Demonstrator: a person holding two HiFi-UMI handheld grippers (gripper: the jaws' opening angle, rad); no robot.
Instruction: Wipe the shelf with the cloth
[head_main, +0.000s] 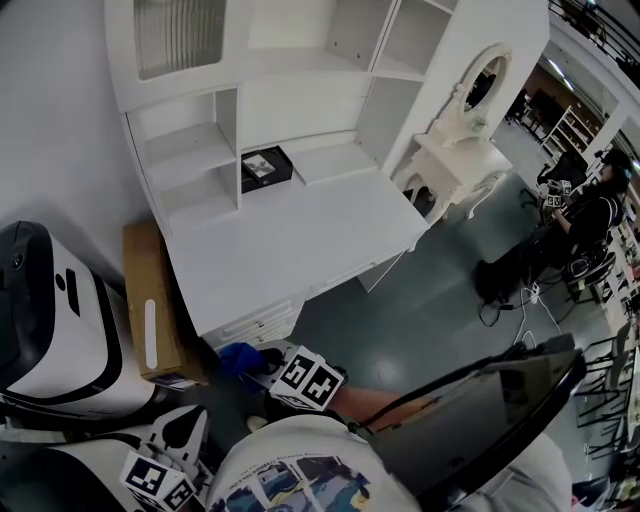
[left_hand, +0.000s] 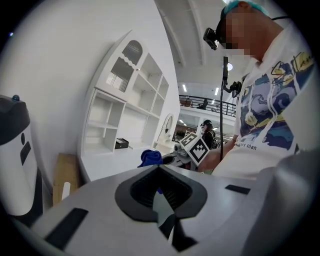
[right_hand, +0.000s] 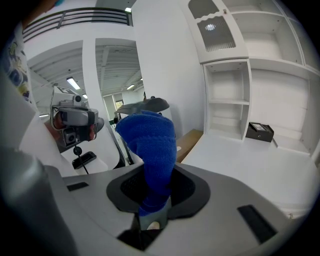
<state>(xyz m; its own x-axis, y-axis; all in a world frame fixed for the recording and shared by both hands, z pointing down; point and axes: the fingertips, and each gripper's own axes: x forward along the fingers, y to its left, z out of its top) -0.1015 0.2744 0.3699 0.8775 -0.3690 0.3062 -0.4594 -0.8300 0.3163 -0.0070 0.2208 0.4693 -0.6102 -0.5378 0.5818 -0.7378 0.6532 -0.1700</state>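
L gripper (left_hand: 160, 202): low at the person's left side, jaws together, nothing btwn them, so idle. Cardboard box (head_main: 150, 300) stands just beside the desk's left end. R gripper (right_hand: 152, 212): jaws clamped on the blue cloth (right_hand: 150, 145), which sticks up out of them as a bunched roll, long axis roughly in line w/ the jaws. It's near the front edge of the desk top (head_main: 290, 240), towards the left end, touching nothing. The shelf (head_main: 335, 160) lies ahead of & above the R gripper, across the whole desk top, well apart. A black box (head_main: 265, 168) sits at the shelf's left end. R hand is nearer & has the cloth, so the reach fwd & up is prob. its job.
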